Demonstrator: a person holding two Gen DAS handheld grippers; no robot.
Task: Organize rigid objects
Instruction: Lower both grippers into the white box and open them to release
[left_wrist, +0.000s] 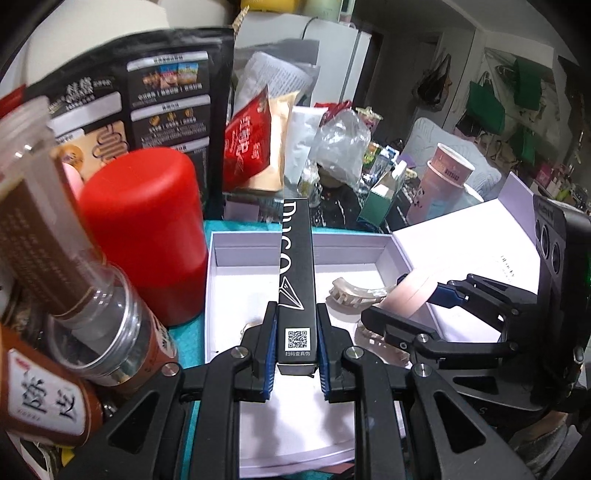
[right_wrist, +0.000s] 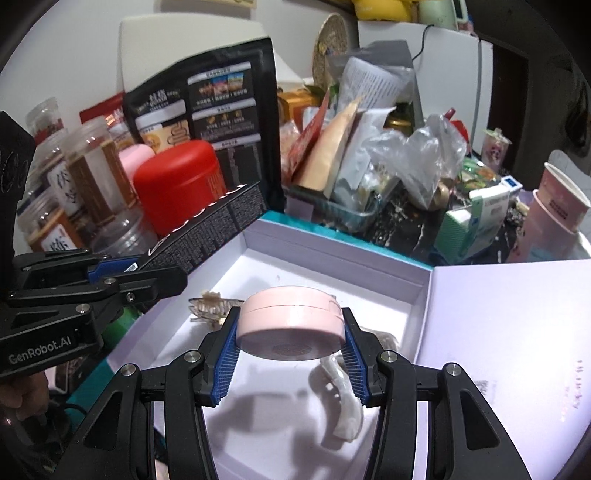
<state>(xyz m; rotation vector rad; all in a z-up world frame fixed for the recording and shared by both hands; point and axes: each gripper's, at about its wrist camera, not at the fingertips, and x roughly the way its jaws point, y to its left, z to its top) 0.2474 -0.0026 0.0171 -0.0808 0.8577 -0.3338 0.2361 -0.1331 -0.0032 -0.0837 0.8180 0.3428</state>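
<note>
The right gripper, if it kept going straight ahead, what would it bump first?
Probably the far wall of the white box. The right gripper, shut on the pink compact, points at it, though it may pass above. Depth is unclear.

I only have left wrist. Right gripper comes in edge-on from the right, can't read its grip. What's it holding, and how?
Observer: The right gripper is shut on a round pink compact, pads on opposite sides of its rim, held flat.
Operator: Over the box?
Observer: Yes, above the white box floor; its shadow falls below it.
Operator: Anything under it?
Observer: A pearly hair clip lies just right of that shadow, and a clear claw clip lies farther back.
Operator: My black box?
Observer: The left gripper holds the long black box over the white box's left wall.
</note>
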